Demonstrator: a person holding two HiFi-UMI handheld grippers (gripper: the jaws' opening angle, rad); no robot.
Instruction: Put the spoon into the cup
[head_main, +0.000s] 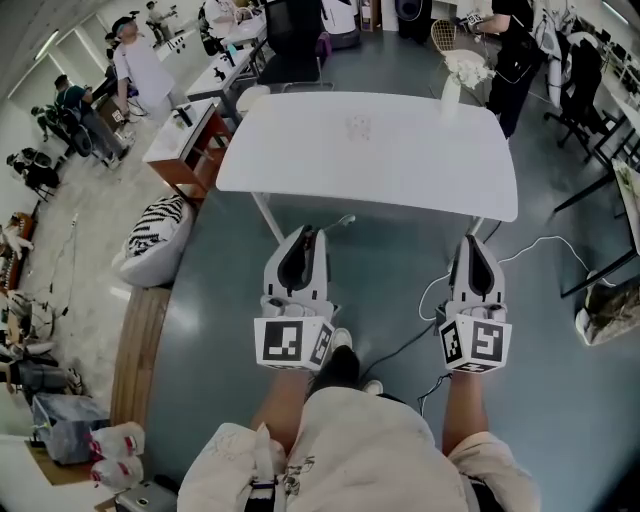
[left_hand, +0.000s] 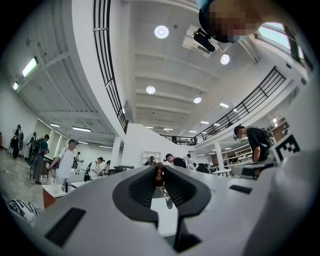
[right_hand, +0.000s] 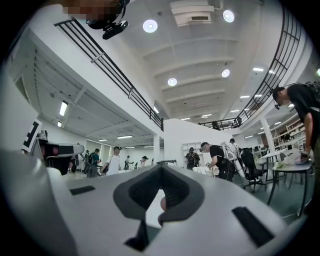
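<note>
A clear cup (head_main: 358, 126), faint against the white table (head_main: 300, 170), stands near the table's far middle. My left gripper (head_main: 307, 232) is held level in front of the table's near edge, shut on a spoon (left_hand: 159, 175). The spoon's brown handle sits between the pads and its metal bowl (left_hand: 168, 198) hangs inside the jaws. In the head view the spoon (head_main: 343, 219) sticks out to the right of the tips. My right gripper (head_main: 473, 240) hovers level at the right, short of the table, with its jaws meeting at the tips (right_hand: 161, 167) and nothing seen in them.
A black chair (head_main: 292, 40) stands at the table's far side. A person (head_main: 512, 50) works at a small round table at the back right. A zebra-striped cushion (head_main: 158, 238) and a wooden bench (head_main: 138, 350) lie to the left. Cables (head_main: 540, 245) trail over the floor.
</note>
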